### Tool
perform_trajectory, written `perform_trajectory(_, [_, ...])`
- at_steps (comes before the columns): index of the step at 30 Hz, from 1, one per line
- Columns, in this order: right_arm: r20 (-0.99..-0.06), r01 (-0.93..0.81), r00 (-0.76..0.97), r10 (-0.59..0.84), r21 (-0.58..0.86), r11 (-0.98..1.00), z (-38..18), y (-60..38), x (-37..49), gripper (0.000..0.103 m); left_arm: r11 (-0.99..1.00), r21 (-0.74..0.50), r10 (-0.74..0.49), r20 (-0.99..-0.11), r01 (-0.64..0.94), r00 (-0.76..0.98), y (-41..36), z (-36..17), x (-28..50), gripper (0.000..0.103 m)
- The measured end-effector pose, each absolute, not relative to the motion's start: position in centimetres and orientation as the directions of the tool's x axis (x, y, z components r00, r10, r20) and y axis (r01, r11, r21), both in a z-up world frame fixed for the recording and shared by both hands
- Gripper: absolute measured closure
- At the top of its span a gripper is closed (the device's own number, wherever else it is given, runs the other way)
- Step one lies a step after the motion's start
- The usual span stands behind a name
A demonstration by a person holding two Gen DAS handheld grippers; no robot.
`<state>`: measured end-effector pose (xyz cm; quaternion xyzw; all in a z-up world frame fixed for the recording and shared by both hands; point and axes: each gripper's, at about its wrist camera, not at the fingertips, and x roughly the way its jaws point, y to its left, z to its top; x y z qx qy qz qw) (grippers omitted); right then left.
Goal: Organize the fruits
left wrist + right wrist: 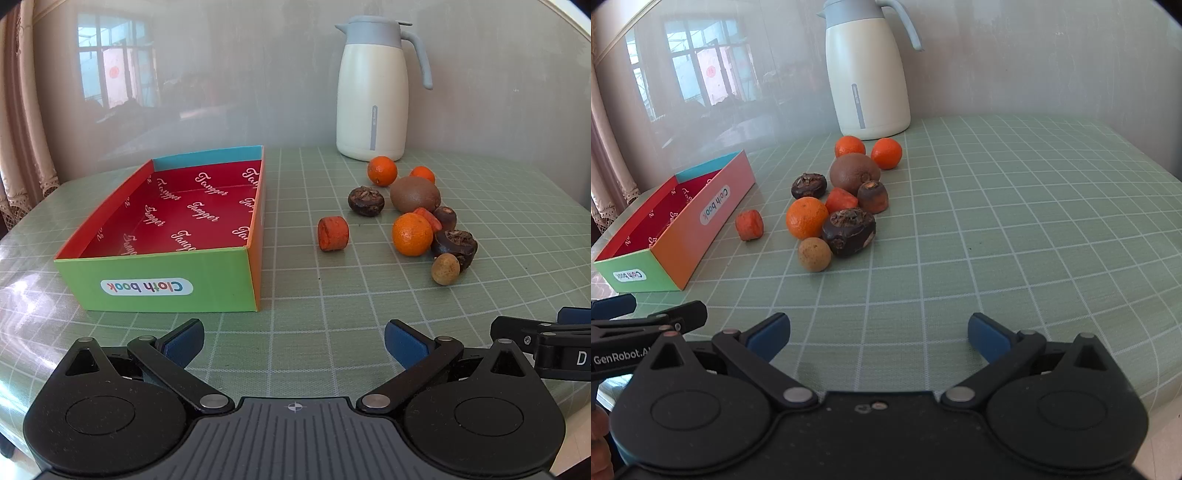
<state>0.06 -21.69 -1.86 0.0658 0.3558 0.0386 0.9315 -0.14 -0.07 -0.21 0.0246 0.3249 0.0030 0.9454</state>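
Green checked cloth covers the table (332,332), where an open cardboard box (166,280), red-lined with green, orange and blue outer walls and a "Cloth book" label, sits empty on the left side. A cream insulated jug (371,92) with a grey lid and handle stands upright at the back, against the wall. The left gripper (294,345) and the right gripper (878,338) both hover over the near edge of the table with blue-padded jaws spread wide and nothing between them; the two tools sit side by side. The produce lies in a loose heap to the right of the box, in front of the jug: a brown kiwi (415,194) at the heap's centre, a large mandarin (412,234) nearest the front, two smaller mandarins (382,170) just behind the kiwi, three dark water chestnuts (849,232) scattered among them, and a small tan longan (445,268) at the front edge. One carrot chunk (333,233) rests apart, between heap and box.
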Motion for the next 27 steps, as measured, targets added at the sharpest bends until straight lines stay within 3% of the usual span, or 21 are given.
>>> perform_trajectory(27, [-0.660, -0.028, 0.742, 0.115, 0.141, 0.990, -1.94, -21.70, 0.06, 0.000, 0.999, 0.053, 0.025, -0.611, 0.009, 0.791, 0.03, -0.12, -0.13, 0.000])
